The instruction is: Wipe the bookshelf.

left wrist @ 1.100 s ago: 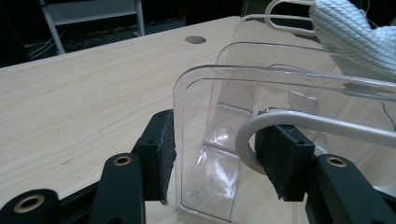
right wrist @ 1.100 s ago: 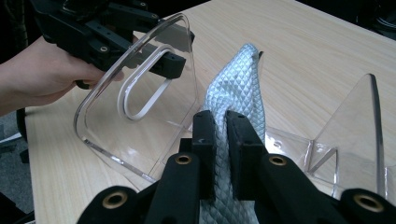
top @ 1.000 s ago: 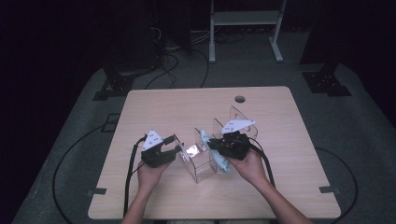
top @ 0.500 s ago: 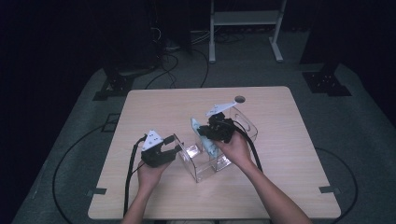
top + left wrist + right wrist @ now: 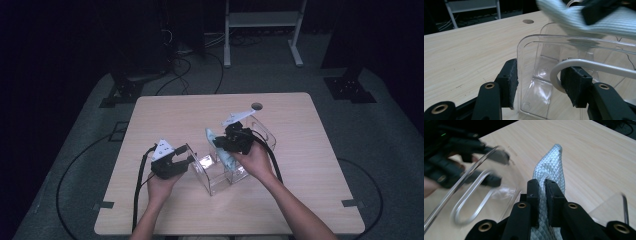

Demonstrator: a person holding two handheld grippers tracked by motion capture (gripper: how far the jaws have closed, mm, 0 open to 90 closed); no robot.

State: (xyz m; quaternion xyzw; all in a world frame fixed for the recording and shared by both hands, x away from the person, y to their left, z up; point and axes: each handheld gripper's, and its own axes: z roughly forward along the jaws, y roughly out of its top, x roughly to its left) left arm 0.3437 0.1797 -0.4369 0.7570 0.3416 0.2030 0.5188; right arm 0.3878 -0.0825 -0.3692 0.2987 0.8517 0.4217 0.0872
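A clear plastic box [image 5: 216,176] with a pale loop handle [image 5: 584,65] stands on the table's middle. My left gripper [image 5: 192,156] grips its near wall and the handle together, one pad [image 5: 510,83] outside the wall and the other against the handle. In the left gripper view [image 5: 542,86] the box's inside shows between the jaws. My right gripper [image 5: 220,142] hovers just above the box, shut on a light blue textured cloth [image 5: 221,152]. The cloth [image 5: 550,167] sticks out past the closed pads, and it [image 5: 574,22] hangs over the box's rim.
A second clear box [image 5: 261,131] stands behind the right hand, its edge [image 5: 614,205] at the right of the right gripper view. The wooden table [image 5: 175,115] has a round hole [image 5: 257,106] near its far edge. A metal rack [image 5: 260,20] and cables lie beyond.
The right gripper has carried the cloth away from the person and slightly left, from the box's near right side to above it. The left gripper and box have stayed put.
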